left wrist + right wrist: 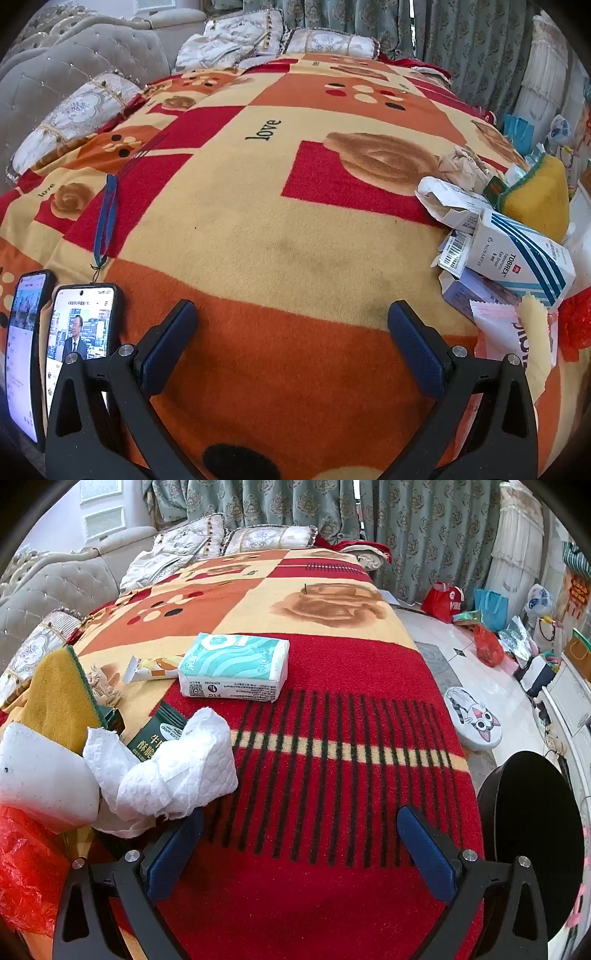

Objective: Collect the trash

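"love" on blanket (263, 130); "TOBREX", "NOVARTIS" on white-blue carton (524, 254).

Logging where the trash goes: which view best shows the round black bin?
The right wrist view: the round black bin stands at the blanket's right edge, its open dark mouth facing the camera, partly cut by the frame edge. The left wrist view does not show it.
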`<state>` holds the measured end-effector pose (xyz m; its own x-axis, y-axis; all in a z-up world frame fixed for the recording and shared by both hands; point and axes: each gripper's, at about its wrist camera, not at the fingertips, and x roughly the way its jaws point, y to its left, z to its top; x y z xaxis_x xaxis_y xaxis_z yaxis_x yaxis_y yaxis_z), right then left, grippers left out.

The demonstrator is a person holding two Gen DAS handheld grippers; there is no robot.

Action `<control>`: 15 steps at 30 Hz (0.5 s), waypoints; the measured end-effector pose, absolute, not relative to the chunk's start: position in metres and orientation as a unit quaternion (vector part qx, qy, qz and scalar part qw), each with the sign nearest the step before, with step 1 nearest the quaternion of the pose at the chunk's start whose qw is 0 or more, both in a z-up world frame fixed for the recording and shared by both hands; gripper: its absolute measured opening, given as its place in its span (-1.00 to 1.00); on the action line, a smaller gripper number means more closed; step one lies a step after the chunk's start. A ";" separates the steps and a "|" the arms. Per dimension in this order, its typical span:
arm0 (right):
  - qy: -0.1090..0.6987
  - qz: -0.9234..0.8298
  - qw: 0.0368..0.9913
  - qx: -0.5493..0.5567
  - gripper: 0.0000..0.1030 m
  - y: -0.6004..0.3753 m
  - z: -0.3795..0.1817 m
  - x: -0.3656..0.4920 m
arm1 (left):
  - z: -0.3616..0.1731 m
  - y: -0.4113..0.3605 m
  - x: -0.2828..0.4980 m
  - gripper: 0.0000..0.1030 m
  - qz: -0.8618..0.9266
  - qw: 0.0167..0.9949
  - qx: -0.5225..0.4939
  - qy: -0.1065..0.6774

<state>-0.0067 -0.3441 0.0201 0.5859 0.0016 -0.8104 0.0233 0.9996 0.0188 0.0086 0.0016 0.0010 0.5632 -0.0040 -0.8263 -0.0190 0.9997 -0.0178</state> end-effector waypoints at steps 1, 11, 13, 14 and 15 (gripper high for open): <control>0.456 -0.006 0.890 0.014 1.00 -0.344 0.020 -0.007 | 0.004 0.002 0.005 0.99 0.003 0.884 -0.015 0.467; 0.486 0.020 0.874 0.004 1.00 -0.346 0.024 -0.010 | 0.048 0.003 -0.030 0.99 0.001 0.895 -0.061 0.442; 0.487 0.027 0.873 0.015 1.00 -0.350 0.030 -0.023 | 0.061 -0.001 -0.037 0.99 -0.007 0.900 -0.060 0.432; 0.479 0.028 0.877 0.027 1.00 -0.356 0.033 -0.029 | 0.067 -0.004 -0.041 0.99 -0.010 0.903 -0.058 0.427; 0.465 0.029 0.884 0.037 1.00 -0.359 0.039 -0.038 | 0.072 -0.008 -0.044 0.99 -0.013 0.906 -0.056 0.420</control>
